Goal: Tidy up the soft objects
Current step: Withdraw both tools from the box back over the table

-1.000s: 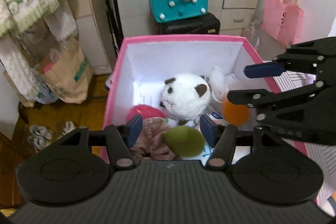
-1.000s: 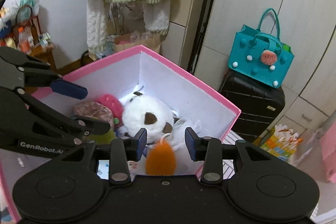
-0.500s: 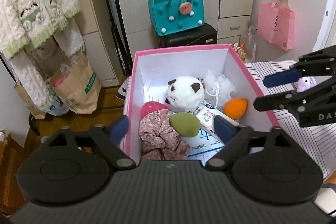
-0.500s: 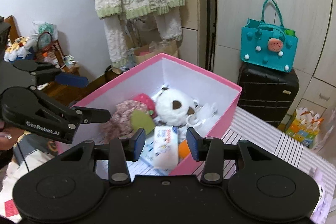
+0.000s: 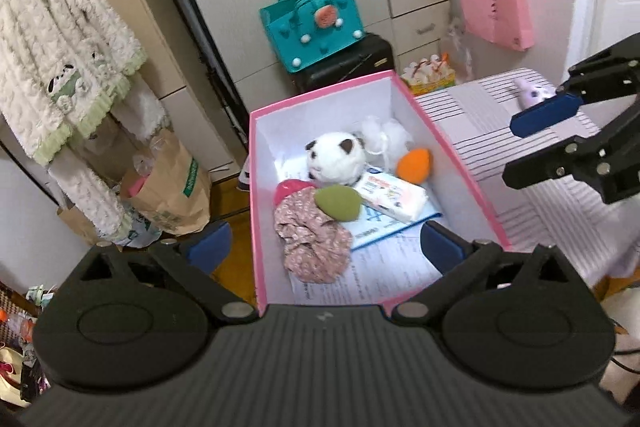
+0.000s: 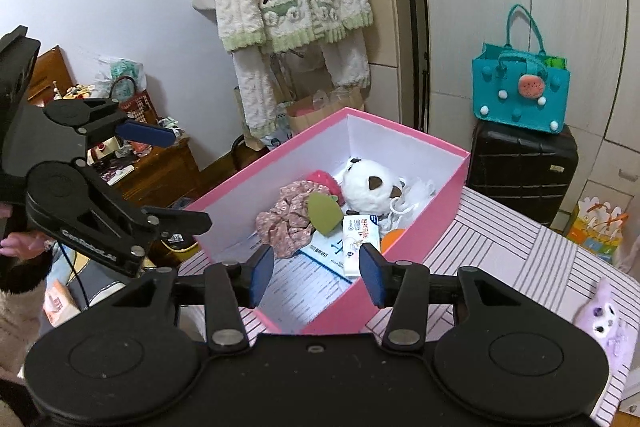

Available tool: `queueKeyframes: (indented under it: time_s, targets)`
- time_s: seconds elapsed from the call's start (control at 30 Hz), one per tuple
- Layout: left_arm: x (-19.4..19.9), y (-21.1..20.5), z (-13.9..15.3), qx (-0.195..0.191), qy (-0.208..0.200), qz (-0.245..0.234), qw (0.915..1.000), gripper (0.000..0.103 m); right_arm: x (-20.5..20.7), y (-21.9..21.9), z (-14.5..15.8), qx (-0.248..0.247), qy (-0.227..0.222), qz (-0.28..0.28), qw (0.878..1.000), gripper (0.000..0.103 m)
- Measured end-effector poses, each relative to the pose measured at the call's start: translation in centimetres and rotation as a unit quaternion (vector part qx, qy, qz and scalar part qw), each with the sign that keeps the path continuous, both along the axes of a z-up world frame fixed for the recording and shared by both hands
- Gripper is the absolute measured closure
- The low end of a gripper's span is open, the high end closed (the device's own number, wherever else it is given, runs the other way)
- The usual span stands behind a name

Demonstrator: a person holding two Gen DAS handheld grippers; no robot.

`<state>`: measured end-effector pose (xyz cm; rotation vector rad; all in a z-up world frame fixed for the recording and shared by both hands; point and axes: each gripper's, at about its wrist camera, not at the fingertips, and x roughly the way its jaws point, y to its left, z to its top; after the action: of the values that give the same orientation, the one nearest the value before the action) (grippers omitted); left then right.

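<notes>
A: From the left wrist view, what's in the pink box (image 5: 256,211)?

B: A white plush panda head (image 5: 334,157) with brown ears at the back, a white mesh puff (image 5: 386,135) behind it, an orange egg-shaped sponge (image 5: 414,166), a green sponge (image 5: 338,203) lying on a crumpled floral cloth (image 5: 314,243), and a wrapped tissue pack (image 5: 390,195) whose print is too small to read. Papers line the floor.

A: And the left gripper (image 5: 326,247)?

B: Its jaws have just been opening; they stand spread very wide with nothing between the pads. The right gripper (image 5: 532,143) hangs over the striped cloth (image 5: 472,115).

A: The right wrist view?

B: Same box (image 6: 452,203) on the striped table, same toys. The right gripper (image 6: 316,277) has been opening too, partly apart and empty. The left gripper (image 6: 176,179) shows lettering that looks like "GenRobot". A lilac plush (image 6: 604,319) lies on the cloth outside the box.
</notes>
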<state>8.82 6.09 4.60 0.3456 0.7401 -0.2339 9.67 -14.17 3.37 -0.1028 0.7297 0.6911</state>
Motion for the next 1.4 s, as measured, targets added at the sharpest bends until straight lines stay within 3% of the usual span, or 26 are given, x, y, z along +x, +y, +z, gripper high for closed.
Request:
queueKeyframes:
  time_s: [0.27,0.6,0.77,0.87,1.17,1.3,1.4]
  targets:
    - [-4.0,-0.2,2.0,-0.02,-0.001,-0.042,0.9989,0.001,-4.6,-1.8,1.7,-0.013,-0.04,-0.005,0.999,0.041]
    - [-7.3,-2.7,1.0,-0.014,0.023,-0.082,0.9963,0.001,-9.7,-3.5,1.5,-0.032,-0.054,-0.005,0.998,0.031]
    - [-8.4,-4.4,0.3,-0.009,0.029,-0.108,0.9937,0.001,-11.5,-4.6,0.4,-0.037,-0.049,-0.016,0.998,0.025]
    - [-8.6,-5.4,-0.4,-0.011,0.041,-0.123,0.9915,0.001,-12.3,-5.5,-0.5,-0.042,-0.048,-0.026,0.998,0.015]
    - [-8.1,-9.5,-3.6,-0.001,0.091,-0.162,0.9826,0.001,-13.2,-9.3,-3.8,-0.04,-0.029,-0.06,0.997,0.015]
    - [-7.5,-11.7,-4.3,-0.002,0.09,-0.175,0.9803,0.001,-12.9,-11.4,-5.2,-0.025,-0.033,-0.072,0.997,0.015]
    - [-6.8,-13.5,-4.6,-0.007,0.078,-0.183,0.98,0.001,-12.7,-13.2,-6.2,0.002,-0.061,-0.056,0.997,0.014]
